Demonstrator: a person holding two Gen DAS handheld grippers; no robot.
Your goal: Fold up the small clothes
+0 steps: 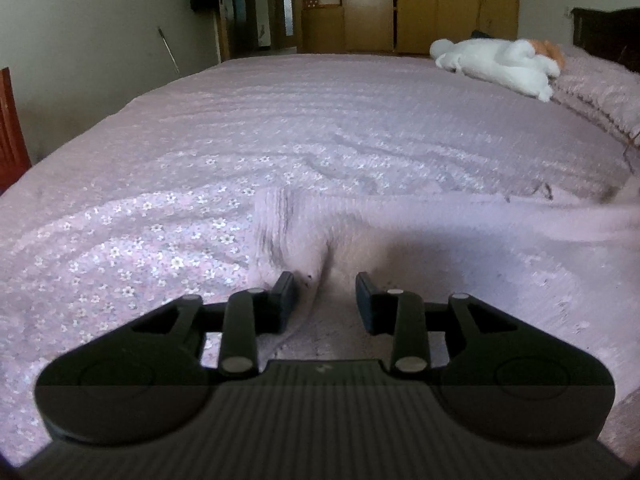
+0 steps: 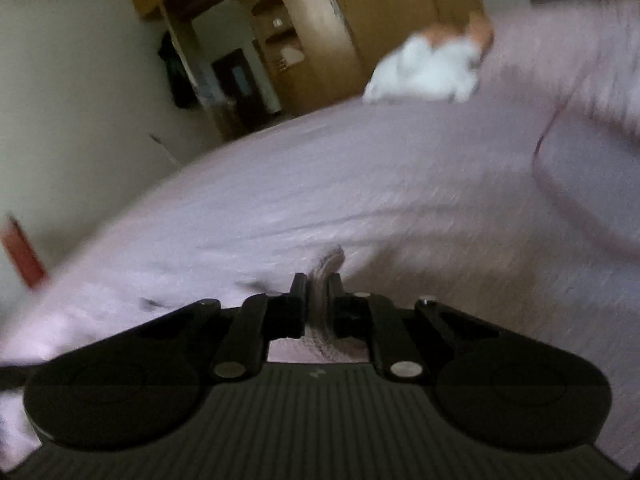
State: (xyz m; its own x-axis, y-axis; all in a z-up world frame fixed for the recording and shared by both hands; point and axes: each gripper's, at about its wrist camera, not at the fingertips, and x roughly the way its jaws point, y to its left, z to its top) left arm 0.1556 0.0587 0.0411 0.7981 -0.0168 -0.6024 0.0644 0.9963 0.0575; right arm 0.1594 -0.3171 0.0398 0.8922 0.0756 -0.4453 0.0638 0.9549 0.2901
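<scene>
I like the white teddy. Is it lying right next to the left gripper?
No, the white plush toy lies far off near the pillow end of the bed, while the left gripper is at the near edge.

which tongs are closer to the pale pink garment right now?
Right. The right tongs are shut on a fold of the garment; the left tongs are open, with cloth between the jaws, not clamped.

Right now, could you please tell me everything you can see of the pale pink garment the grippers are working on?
The pale pink garment looks like soft, fuzzy knit, lying rumpled on the floral bedspread. A ribbed edge stands bunched before the left gripper, whose jaws stand apart around a fold without clamping it. The right gripper is shut on a ribbed fold. Blur hides its full shape.
</scene>
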